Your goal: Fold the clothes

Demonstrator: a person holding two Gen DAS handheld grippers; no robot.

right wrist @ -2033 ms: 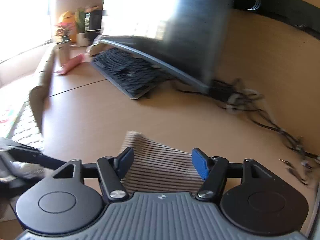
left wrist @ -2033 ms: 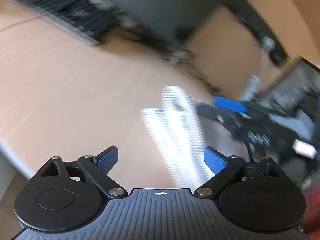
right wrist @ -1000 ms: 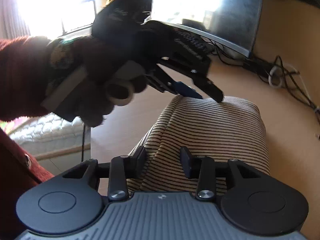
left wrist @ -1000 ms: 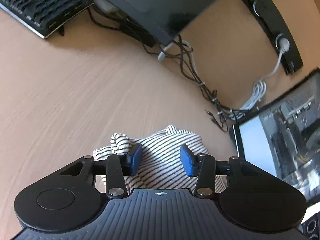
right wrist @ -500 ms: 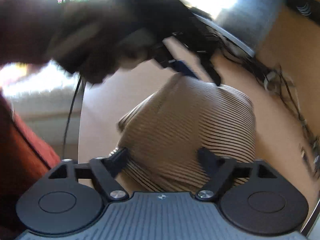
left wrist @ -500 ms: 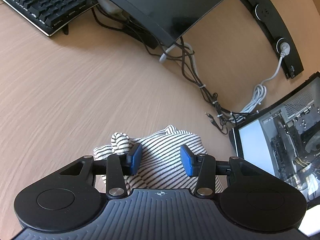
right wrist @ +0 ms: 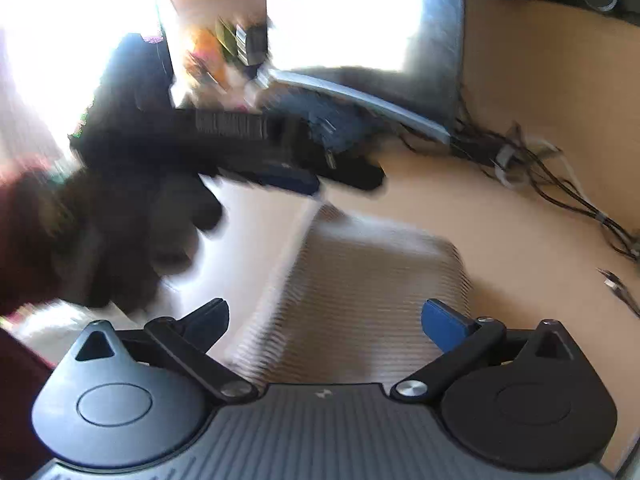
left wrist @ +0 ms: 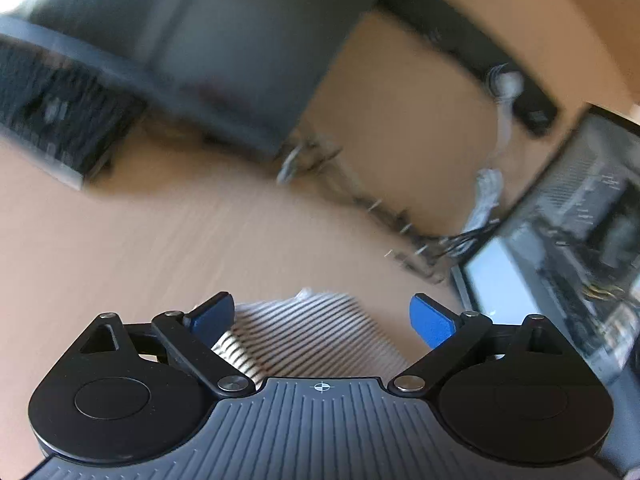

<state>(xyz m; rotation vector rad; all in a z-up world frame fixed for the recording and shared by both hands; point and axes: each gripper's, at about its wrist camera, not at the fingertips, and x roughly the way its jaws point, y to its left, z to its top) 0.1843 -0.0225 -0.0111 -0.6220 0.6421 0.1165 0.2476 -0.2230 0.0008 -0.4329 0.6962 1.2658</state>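
A black-and-white striped garment (left wrist: pixel 304 336) lies folded into a compact bundle on the wooden desk (left wrist: pixel 140 248). My left gripper (left wrist: pixel 322 318) is open just above its near edge, holding nothing. In the right wrist view the same garment (right wrist: pixel 360 300) lies ahead of my right gripper (right wrist: pixel 326 320), which is open and empty over its near end. The left gripper (right wrist: pixel 280 168), held by a gloved hand, appears blurred above the garment's far left corner. Both views are motion-blurred.
A monitor (left wrist: pixel 224 52) and a keyboard (left wrist: pixel 56 128) stand at the back of the desk. A tangle of cables (right wrist: pixel 552 176) runs along the back wall. An open computer case (left wrist: pixel 572 240) stands at the right. The desk's left edge (right wrist: pixel 276 248) is beside the garment.
Both grippers have opened wide and let go of the striped garment. Both have pulled back and are moving fast, and the garment rests on the desk.
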